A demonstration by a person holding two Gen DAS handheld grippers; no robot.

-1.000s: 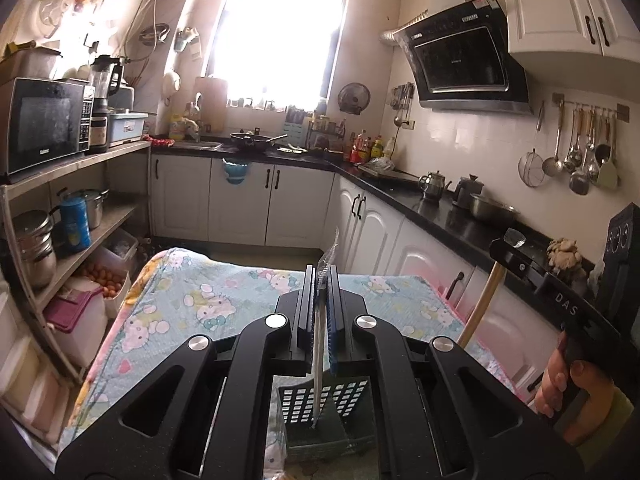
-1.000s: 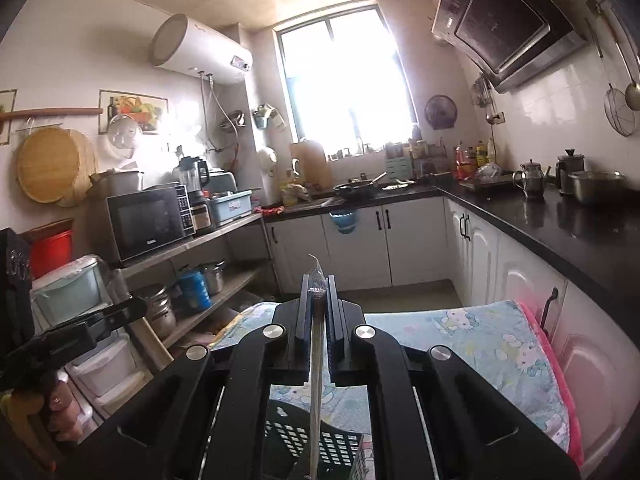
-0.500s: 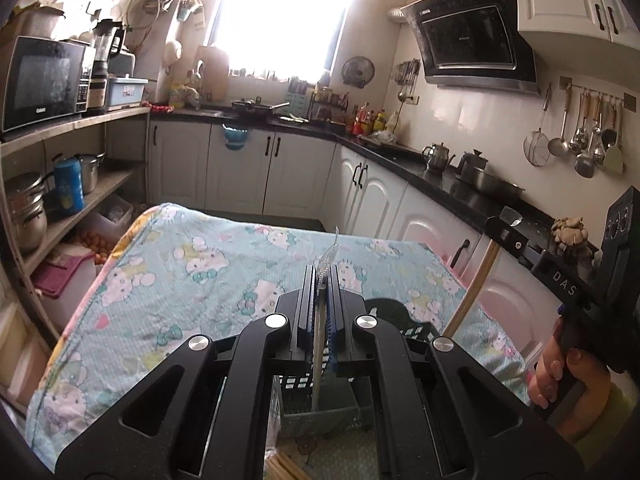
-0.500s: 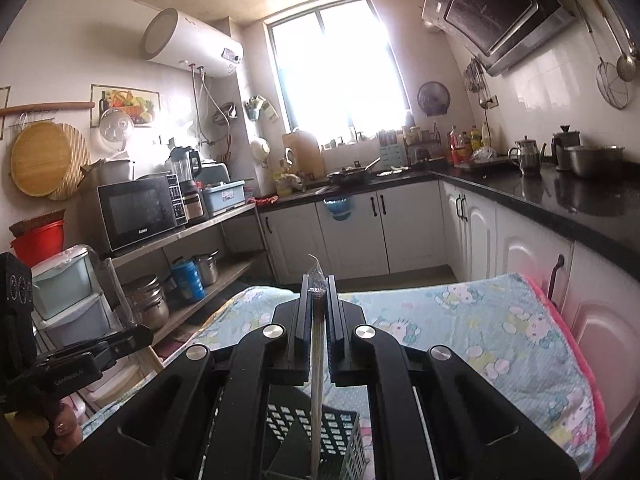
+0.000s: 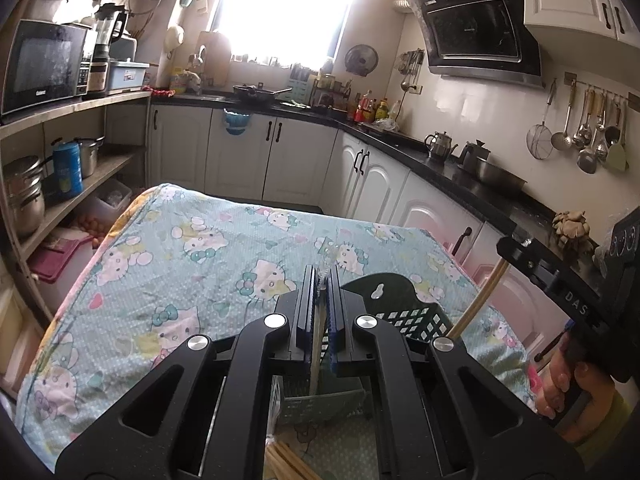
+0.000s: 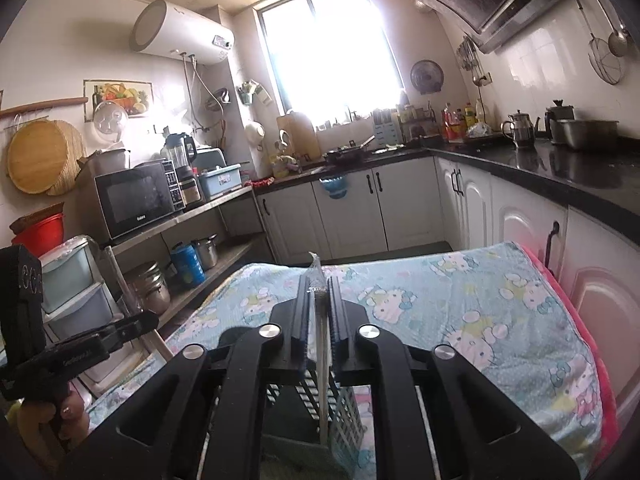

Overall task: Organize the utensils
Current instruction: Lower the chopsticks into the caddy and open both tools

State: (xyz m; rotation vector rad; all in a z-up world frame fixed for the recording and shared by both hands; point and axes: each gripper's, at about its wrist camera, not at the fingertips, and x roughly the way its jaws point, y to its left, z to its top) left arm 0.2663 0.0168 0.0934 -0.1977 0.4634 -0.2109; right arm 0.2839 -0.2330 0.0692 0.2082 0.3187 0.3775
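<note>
My left gripper [image 5: 323,276] is shut on a pair of chopsticks in a clear sleeve [image 5: 317,336], whose lower end hangs into a dark slotted utensil basket [image 5: 416,316] on the table. My right gripper [image 6: 319,284] holds its own sleeved chopsticks [image 6: 320,340] upright over the same basket [image 6: 344,412]. Its jaws are opening, and a thin gap shows beside the sleeve. Each gripper also shows at the edge of the other's view, with a hand on its grip.
A cartoon-cat tablecloth [image 5: 200,248] covers the table. Loose chopsticks [image 5: 288,464] lie at its near edge. White cabinets with a black counter [image 6: 560,176] run along the right, and open shelves with a microwave [image 6: 132,200] stand at the left.
Both grippers have sunk toward the basket, so the chopsticks reach deeper into it. The right jaws have parted slightly around their chopsticks.
</note>
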